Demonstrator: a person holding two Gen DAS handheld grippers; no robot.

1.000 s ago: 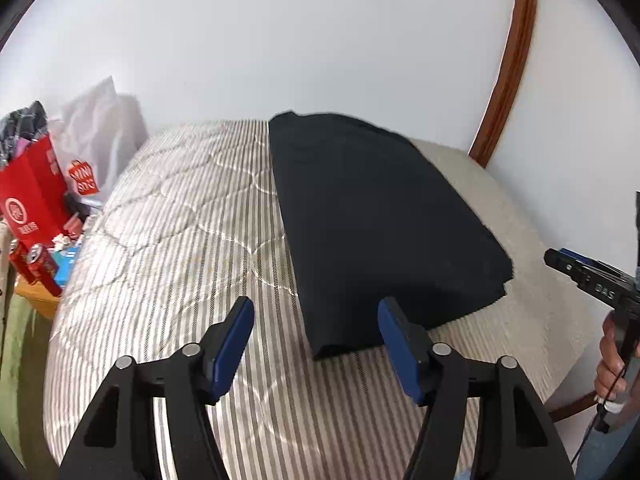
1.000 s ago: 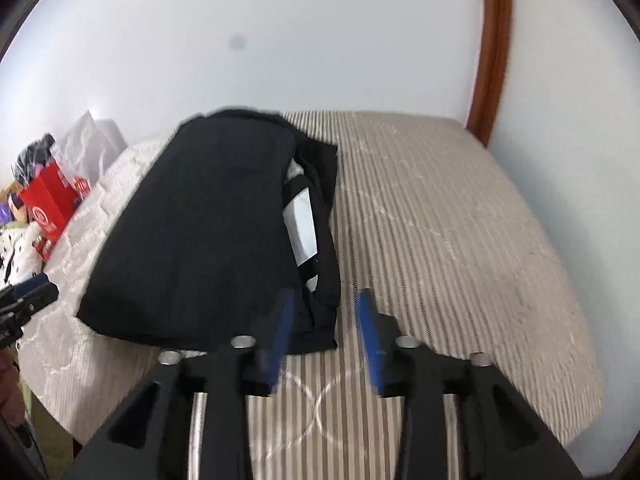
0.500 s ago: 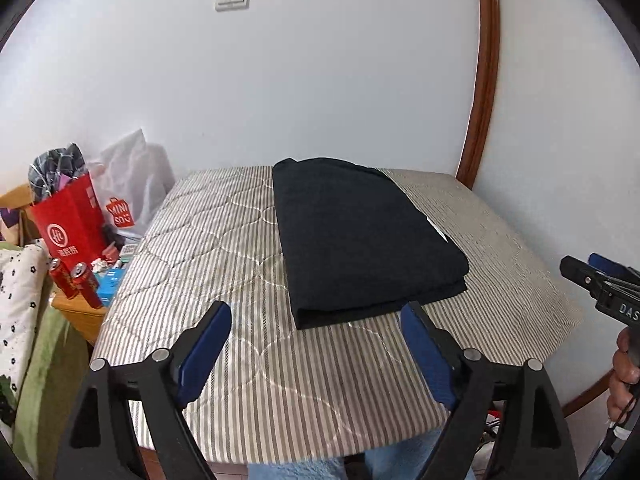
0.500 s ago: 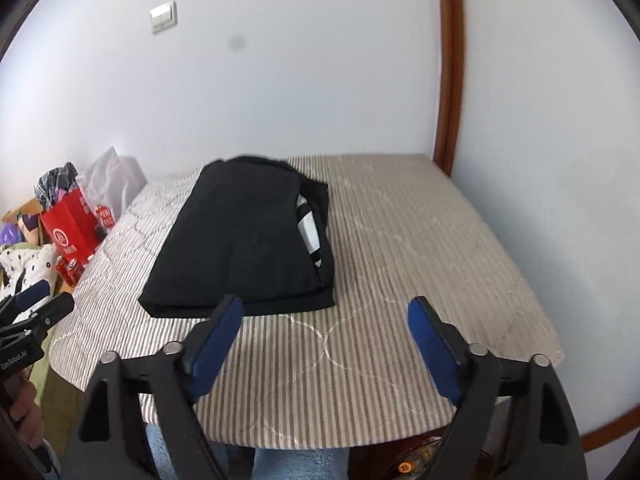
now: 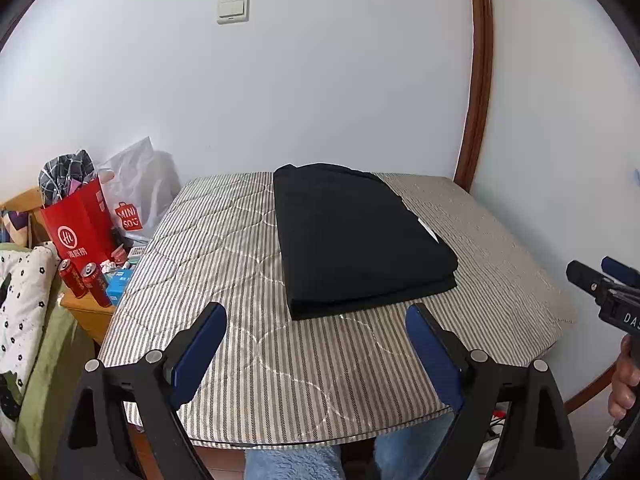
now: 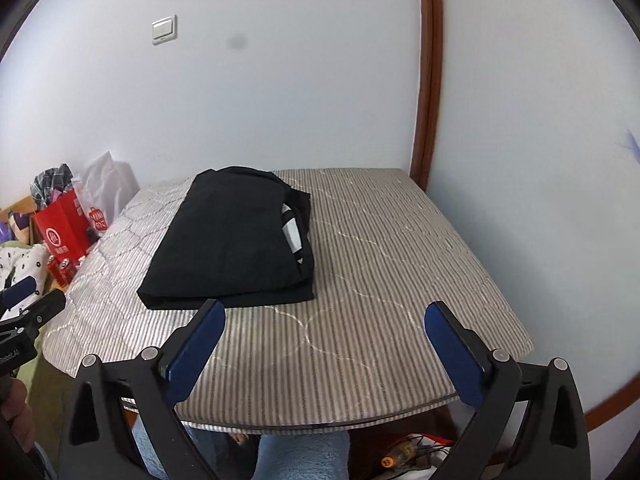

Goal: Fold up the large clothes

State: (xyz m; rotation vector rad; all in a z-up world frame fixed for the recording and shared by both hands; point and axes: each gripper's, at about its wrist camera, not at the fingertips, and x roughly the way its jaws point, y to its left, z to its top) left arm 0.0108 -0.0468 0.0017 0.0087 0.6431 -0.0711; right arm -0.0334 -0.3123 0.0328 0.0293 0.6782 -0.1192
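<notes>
- On the far left, beside the bed, stand a red paper bag (image 5: 82, 220), a white shopping bag (image 5: 138, 194) and two red cans (image 5: 86, 282) on a low wooden stand; none of it belongs to the task.
- The black garment (image 5: 356, 236) lies folded into a thick rectangle on the striped mattress (image 5: 224, 248), left of centre in the right wrist view, with a strip of white showing inside the layers along its right edge.
- The folding step looks finished: the bundle sits flat and squared, and neither gripper touches it.
- Left gripper (image 5: 316, 350): fingers wide apart, nothing between them, hovering over the near edge of the mattress, short of the garment.
- Right gripper (image 6: 324, 346): its fingers are opening, nothing between them, likewise clear of the cloth.
- The next move, I judge, calls for either tucking in that white strip or fetching another piece.
</notes>
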